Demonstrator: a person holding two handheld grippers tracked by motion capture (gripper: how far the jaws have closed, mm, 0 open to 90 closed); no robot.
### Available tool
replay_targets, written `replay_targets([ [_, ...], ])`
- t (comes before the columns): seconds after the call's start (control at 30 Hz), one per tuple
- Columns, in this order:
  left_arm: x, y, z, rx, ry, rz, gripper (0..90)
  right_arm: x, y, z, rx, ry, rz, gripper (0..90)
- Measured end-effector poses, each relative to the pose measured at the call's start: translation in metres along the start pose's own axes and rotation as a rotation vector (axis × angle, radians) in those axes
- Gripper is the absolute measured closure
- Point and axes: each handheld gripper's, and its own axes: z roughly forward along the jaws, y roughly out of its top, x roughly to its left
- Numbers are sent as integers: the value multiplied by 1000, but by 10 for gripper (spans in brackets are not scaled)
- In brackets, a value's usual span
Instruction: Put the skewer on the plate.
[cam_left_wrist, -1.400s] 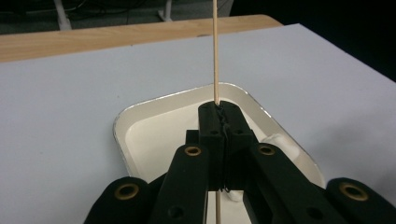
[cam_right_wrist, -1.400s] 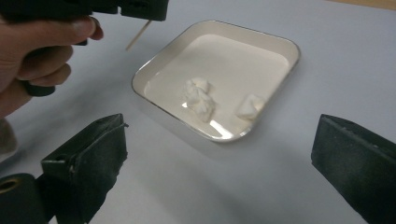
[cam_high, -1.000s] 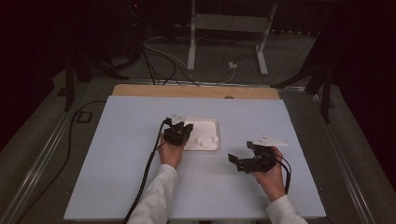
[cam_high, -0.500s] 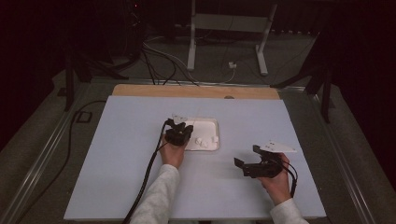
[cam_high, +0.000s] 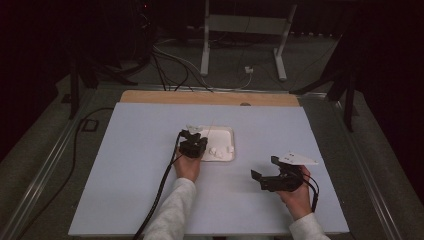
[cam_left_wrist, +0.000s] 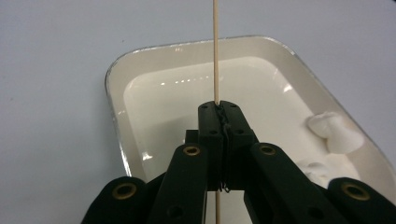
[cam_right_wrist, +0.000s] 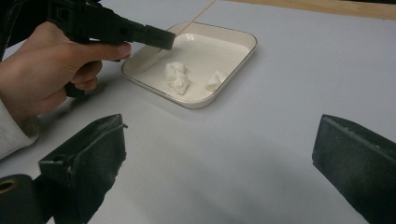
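Risk: my left claw (cam_left_wrist: 219, 116), clamped on thin skewer (cam_left_wrist: 215, 51) over tray (cam_left_wrist: 112, 79), may snap it stabbing marshmallows (cam_right_wrist: 177, 77); right claw (cam_right_wrist: 219, 154) wide, empty.

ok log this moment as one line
left claw: shut on wooden skewer | over: white tray | marshmallows: in tray | right claw: open, empty

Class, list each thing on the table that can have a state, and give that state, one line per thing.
left gripper: shut on the wooden skewer.
wooden skewer: clamped, pointing out over the tray.
right gripper: open, holding nothing, apart from the tray.
tray: flat on the table, holding white pieces.
white pieces: loose in the tray, none on the skewer.
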Motion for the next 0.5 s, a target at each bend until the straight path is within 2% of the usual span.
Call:
replay_targets([
  [0.5, 0, -6, 5, 29, 50, 3, 888, 2, -1, 1, 6, 5, -15, 30],
])
